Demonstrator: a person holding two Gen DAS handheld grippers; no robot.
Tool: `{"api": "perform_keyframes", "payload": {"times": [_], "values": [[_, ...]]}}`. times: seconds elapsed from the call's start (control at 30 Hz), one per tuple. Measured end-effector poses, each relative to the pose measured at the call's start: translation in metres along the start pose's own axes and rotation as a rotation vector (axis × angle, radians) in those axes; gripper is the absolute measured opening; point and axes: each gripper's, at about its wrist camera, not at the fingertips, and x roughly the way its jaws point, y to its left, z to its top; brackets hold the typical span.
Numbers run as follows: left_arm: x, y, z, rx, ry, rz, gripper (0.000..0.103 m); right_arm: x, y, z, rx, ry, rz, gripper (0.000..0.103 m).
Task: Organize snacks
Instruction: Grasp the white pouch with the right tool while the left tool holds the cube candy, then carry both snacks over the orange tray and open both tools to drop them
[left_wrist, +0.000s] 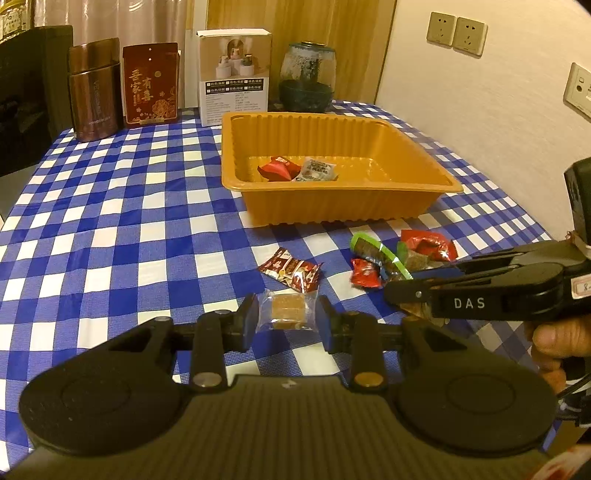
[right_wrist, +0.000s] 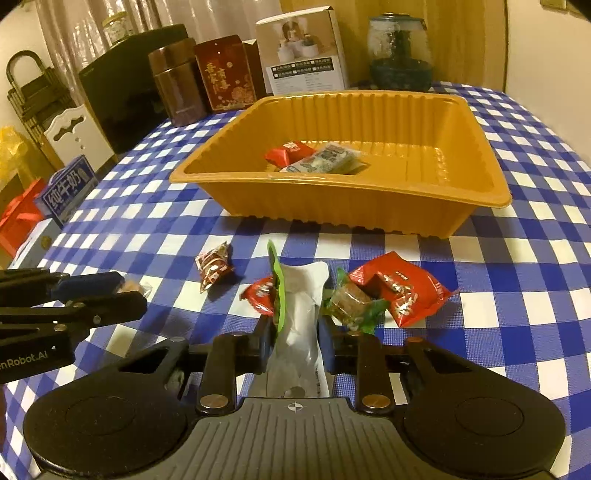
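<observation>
Orange ribbed plastic tray (left_wrist: 452, 182) sits mid-table, two wrapped snacks already inside. My left gripper (left_wrist: 288, 317) pinches a clear-wrapped amber candy cube (left_wrist: 287, 312) and my right gripper (right_wrist: 297, 334) clamps a white-and-green sachet (right_wrist: 301, 295), both ready to carry over its near rim.

One orange tray (left_wrist: 332, 206), two wrapped snacks (right_wrist: 317, 157) inside, six snacks (left_wrist: 291, 272) outside it.

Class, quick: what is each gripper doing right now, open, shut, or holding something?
Left gripper: shut on the clear-wrapped brown candy.
Right gripper: shut on the green-and-white packet.
</observation>
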Motion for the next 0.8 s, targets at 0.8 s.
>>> {"api": "perform_keyframes", "payload": {"times": [0.8], "values": [[-0.016,-0.038,0.061,0.021,-0.122,-0.073,0.03,-0.078,-0.004,0.041,0.036,-0.224,-0.021,0.028]]}}
